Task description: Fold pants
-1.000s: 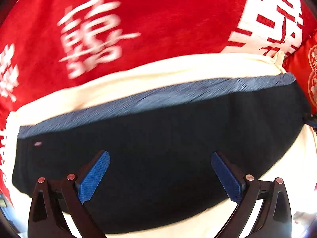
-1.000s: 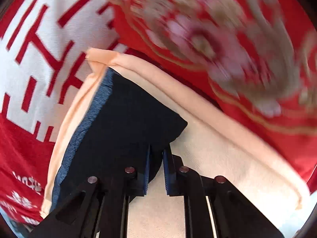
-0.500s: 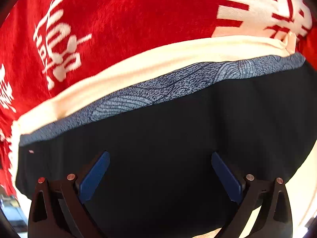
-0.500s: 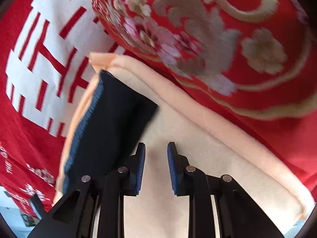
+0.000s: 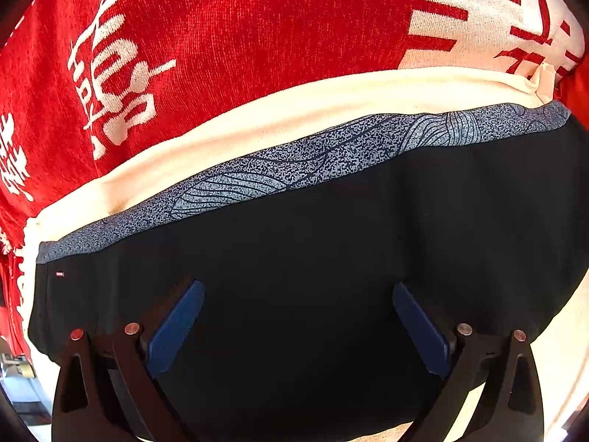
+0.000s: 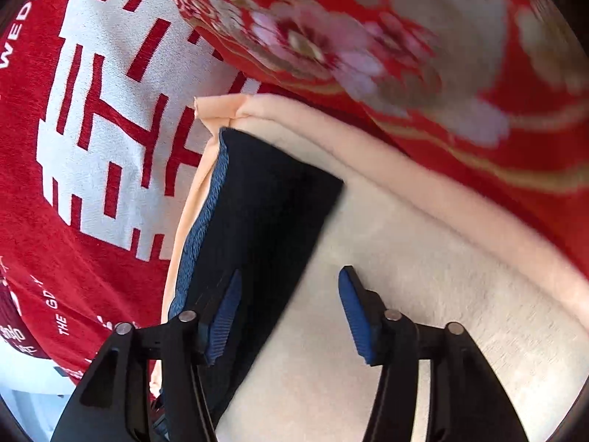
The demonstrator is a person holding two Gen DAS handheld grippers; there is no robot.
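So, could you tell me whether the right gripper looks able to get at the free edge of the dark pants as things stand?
Probably yes. The right gripper is open and the pants edge runs between its fingers on the cream cloth, with nothing lying over it.

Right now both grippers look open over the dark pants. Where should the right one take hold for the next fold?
Probably the free corner of the pants, where the dark edge ends on the cream blanket. The right gripper is open and already straddles that edge, so come in from the blanket side and pinch across it. The left gripper is open over the flat middle, which offers no edge to grip.
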